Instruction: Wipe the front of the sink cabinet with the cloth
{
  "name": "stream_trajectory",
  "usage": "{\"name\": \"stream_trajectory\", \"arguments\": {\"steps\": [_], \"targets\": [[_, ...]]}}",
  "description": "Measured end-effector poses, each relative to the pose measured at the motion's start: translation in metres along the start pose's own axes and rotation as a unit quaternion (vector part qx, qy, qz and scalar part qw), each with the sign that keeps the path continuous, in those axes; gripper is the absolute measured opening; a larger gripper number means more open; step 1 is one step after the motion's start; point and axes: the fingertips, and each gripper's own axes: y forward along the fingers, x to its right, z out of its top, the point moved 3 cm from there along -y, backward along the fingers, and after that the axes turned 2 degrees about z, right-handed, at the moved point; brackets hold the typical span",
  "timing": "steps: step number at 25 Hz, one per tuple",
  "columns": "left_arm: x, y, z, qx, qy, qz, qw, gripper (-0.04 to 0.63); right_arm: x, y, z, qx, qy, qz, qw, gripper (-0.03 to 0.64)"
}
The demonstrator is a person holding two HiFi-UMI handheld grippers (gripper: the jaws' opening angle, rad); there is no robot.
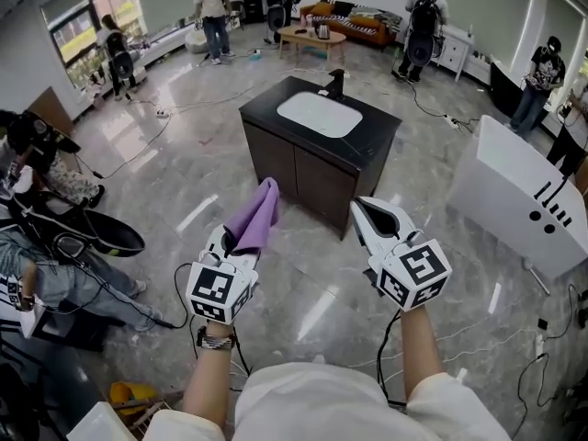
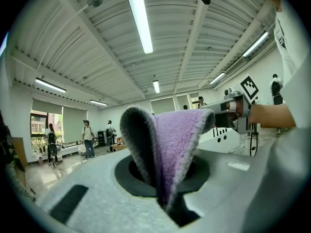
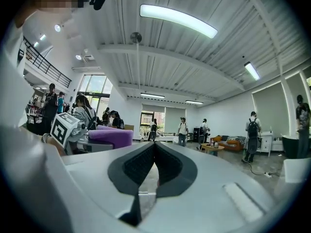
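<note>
Cloth [image 1: 260, 211], purple and folded, is sticking up from the left tongs [image 1: 241, 246], whose jaws are pinching its lower edge, on the near side of the sink cabinet [image 1: 299, 180] and not touching its dark front. The right tongs [image 1: 375, 211] are hovering to the right of the cloth, jaws pressed together on nothing. Both tongs are hanging above the grey marble floor [image 1: 303, 312], short of the cabinet.
</note>
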Motion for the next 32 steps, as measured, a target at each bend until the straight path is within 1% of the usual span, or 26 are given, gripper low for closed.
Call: {"name": "stream_trajectory", "arguments": {"steps": [2, 7, 9, 12, 17, 21, 24, 30, 32], "targets": [[0.005, -0.002, -0.003, -0.003, -0.003, 0.009, 0.9999, 0.046, 0.002, -0.001, -0.007, -0.003, 0.005, 0.013, 1.0, 0.005], [0.013, -0.002, -0.016, -0.019, -0.02, 0.034, 0.9991, 0.046, 0.01, -0.001, -0.024, -0.005, 0.041, 0.06, 0.997, 0.005], [0.011, -0.001, -0.02, -0.021, -0.022, 0.041, 0.9987, 0.046, 0.012, 0.003, -0.03, -0.01, 0.048, 0.074, 0.996, 0.005], [-0.004, 0.003, -0.026, -0.021, -0.024, 0.052, 0.9981, 0.046, 0.012, 0.022, -0.033, -0.005, 0.075, 0.1, 0.992, 0.005], [-0.033, 0.019, -0.039, -0.025, -0.033, 0.064, 0.9971, 0.046, 0.021, 0.058, -0.033, -0.011, 0.046, 0.1, 0.994, 0.005], [-0.071, 0.045, -0.047, -0.021, -0.035, 0.064, 0.9971, 0.046, 0.035, 0.102, -0.027, 0.0, 0.055, 0.105, 0.993, 0.005], [-0.107, 0.07, -0.053, -0.017, -0.034, 0.059, 0.9975, 0.046, 0.047, 0.142, -0.026, 0.009, 0.055, 0.097, 0.994, 0.005], [-0.208, 0.104, -0.054, -0.01, -0.027, 0.071, 0.997, 0.046, 0.068, 0.239, -0.014, 0.02, 0.042, 0.068, 0.997, 0.005], [-0.241, 0.114, -0.058, -0.01, -0.031, 0.077, 0.9965, 0.046, 0.075, 0.272, -0.013, 0.02, 0.04, 0.059, 0.997, 0.005]]}}
